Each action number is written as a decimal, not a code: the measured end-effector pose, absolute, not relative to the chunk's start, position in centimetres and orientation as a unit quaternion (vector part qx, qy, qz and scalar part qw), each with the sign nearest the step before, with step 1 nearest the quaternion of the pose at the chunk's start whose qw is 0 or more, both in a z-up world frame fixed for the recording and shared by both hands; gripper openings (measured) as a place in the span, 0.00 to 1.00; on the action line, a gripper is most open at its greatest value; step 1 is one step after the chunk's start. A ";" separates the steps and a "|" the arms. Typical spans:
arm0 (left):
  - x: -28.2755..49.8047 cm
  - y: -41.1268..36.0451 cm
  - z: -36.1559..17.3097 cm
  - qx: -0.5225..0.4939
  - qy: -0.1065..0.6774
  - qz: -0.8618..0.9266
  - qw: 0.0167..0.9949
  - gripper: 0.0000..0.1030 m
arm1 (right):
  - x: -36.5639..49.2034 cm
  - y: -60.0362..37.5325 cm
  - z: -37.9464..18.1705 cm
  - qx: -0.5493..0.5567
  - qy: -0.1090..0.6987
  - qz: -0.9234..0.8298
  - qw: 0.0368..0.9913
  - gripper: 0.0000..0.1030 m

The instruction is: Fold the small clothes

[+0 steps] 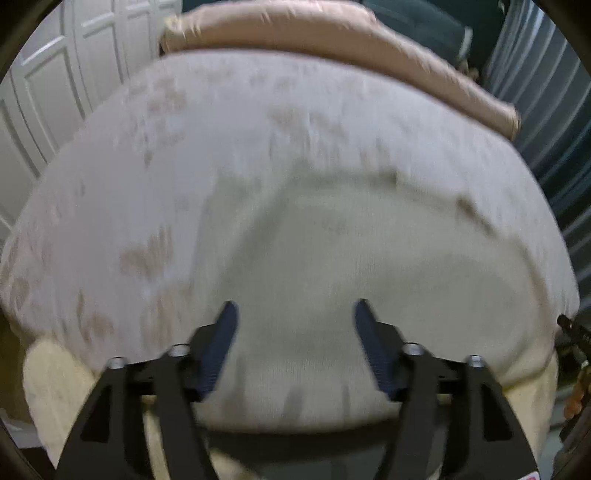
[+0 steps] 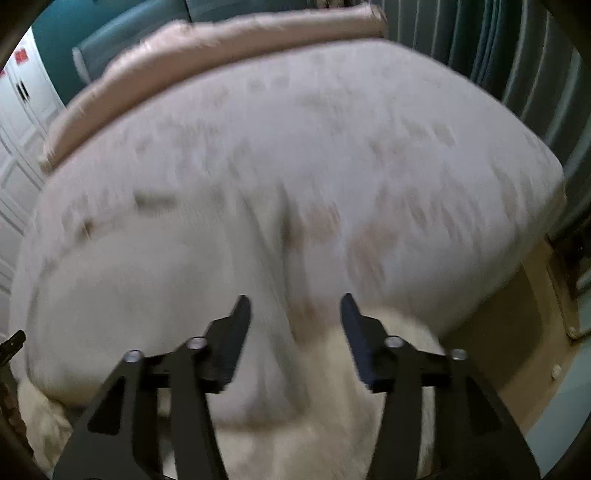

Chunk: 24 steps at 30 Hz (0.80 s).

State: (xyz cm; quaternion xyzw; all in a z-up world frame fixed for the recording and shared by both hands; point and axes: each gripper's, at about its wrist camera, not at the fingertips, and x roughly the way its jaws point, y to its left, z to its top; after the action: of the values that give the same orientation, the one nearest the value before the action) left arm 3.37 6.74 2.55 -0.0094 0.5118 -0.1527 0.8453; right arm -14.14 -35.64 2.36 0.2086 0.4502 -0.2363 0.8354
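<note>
Plainly, the work looks part done, and the blur leaves much of it unsettled.

Garment: a pale cream, soft knitted small garment (image 1: 332,295) lies flat on the bed, near the bed's front edge and toward its front corner in the left wrist view; in the right wrist view the same cloth (image 2: 122,295) spreads along the front edge to the left of the tongs.
Bed: a mattress under a light sheet with faded brownish print (image 1: 184,147), a long pinkish-tan bolster (image 1: 295,29) along its far edge.
Left tongs: the left tongs (image 1: 293,314) hover over the garment with jaws spread; nothing is between the pads.
Right tongs: the right tongs (image 2: 295,306) also stand spread and empty, above a raised crease of cloth near the front edge.
Done so far: the garment seems laid out, with a rounded, doubled-looking outline that suggests at least one fold is in; the blur makes this a guess.
Left to do: likely a further fold or a final smoothing, since a ridge runs through the cloth by the right tongs.
Fluffy cover: a cream fleecy cover (image 2: 369,369) hangs below the bed's front edge, apart from the task.
Uncertain: which kind of garment it is cannot be told.
</note>
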 end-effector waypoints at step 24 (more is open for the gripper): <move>14.2 4.3 -3.7 -0.038 0.563 -0.122 0.817 0.09 | -4.1 -38.9 -3.4 0.256 0.460 -0.196 0.827 0.07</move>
State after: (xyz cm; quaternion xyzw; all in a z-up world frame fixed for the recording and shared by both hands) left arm 14.16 4.34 -3.74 -0.0377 0.5631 -0.1216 0.8165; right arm -4.12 -38.88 -3.36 0.2555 0.4604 -0.1956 0.8274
